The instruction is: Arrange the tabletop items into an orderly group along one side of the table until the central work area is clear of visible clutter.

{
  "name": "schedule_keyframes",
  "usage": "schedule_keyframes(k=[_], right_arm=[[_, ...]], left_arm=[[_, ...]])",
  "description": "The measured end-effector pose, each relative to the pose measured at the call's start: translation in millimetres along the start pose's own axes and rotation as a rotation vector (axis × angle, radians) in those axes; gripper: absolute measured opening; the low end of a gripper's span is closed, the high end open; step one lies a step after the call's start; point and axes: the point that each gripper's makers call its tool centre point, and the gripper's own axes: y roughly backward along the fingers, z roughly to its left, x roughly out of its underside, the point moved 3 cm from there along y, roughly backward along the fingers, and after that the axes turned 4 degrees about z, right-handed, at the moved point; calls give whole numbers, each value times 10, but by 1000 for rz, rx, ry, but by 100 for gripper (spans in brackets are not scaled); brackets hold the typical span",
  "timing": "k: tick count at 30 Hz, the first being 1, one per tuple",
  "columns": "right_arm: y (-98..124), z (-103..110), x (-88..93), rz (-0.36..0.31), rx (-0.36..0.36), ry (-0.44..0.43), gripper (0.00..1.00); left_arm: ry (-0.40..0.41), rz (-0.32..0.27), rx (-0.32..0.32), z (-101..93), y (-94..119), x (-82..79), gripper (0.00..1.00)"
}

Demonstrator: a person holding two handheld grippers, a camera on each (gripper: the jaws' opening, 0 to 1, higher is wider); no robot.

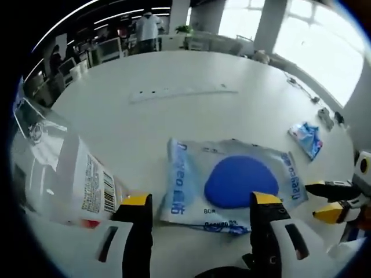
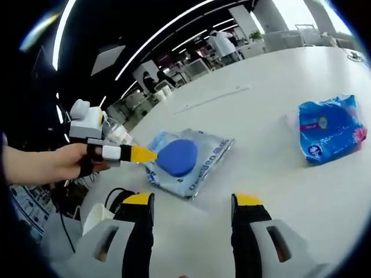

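In the left gripper view, the left gripper [image 1: 202, 208] stands with its yellow-tipped jaws spread wide and nothing between them. Just above the jaws, at centre frame, lies a clear packet with a blue disc [image 1: 232, 185] on the white table [image 1: 191, 121]. At the left edge sits a clear plastic bag with a barcode label [image 1: 64, 168]. A long white strip [image 1: 182, 91] lies toward the upper middle, and a small blue packet [image 1: 307, 138] sits at the right. The right gripper [image 1: 330, 201] enters from the right edge, its jaws parted.

In the right gripper view, the right gripper [image 2: 191, 202] is released, holding nothing. The disc packet [image 2: 188, 159] lies above it, and the small blue packet [image 2: 331, 128] at the right. A hand [image 2: 58, 163] holds the left gripper [image 2: 119, 152] at the left.
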Motion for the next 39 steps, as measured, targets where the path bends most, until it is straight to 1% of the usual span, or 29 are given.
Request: schedule_keyframes(k=[4, 10, 13, 16, 19, 22, 25, 26, 28, 29, 30, 31, 32, 33, 34, 36, 39], right_arm=[[-31, 2, -10, 2, -16, -28, 43], [-68, 38, -26, 1, -25, -35, 37], [-96, 53, -11, 11, -30, -30, 32], [-114, 41, 18, 25, -24, -26, 28], [-112, 26, 9, 18, -19, -51, 24], [-139, 31, 1, 20, -23, -46, 18], [-149, 40, -24, 13, -20, -29, 7], [-150, 48, -36, 10, -18, -23, 4], [-165, 36, -22, 25, -6, -6, 3], [-166, 37, -17, 29, -7, 3, 2], [-153, 12, -17, 29, 15, 12, 1], [-136, -20, -17, 30, 34, 22, 1], [-119, -28, -25, 25, 30, 15, 0], [-107, -44, -36, 17, 34, -9, 0], [-98, -50, -43, 12, 34, -32, 0], [-92, -54, -56, 12, 28, -14, 0], [-59, -37, -118, 6, 53, 63, 0]], left_arm=[[-7, 9, -3, 5, -23, 13, 63], [20, 21, -6, 21, -74, 39, 60], [25, 27, -4, 14, -90, 52, 57], [40, 22, -20, 45, -92, 56, 53], [43, 25, -24, 61, -83, 64, 50], [55, 21, -27, 70, -81, 62, 46], [49, 21, -32, 62, -69, 62, 41], [42, 22, -37, 65, -63, 61, 38], [9, 26, -51, 72, -45, 49, 32], [-38, 24, -68, 93, -29, 29, 22], [-86, 40, -107, 146, -10, 40, 11], [-138, 40, -130, 187, -4, 32, 1], [-122, 11, -85, 136, -1, 24, 0], [-59, 12, -77, 129, -1, 41, 0], [-50, 24, -73, 141, -3, 67, 0], [-63, 22, -77, 134, 5, 84, 0], [-75, 13, -77, 96, 27, 78, 0]])
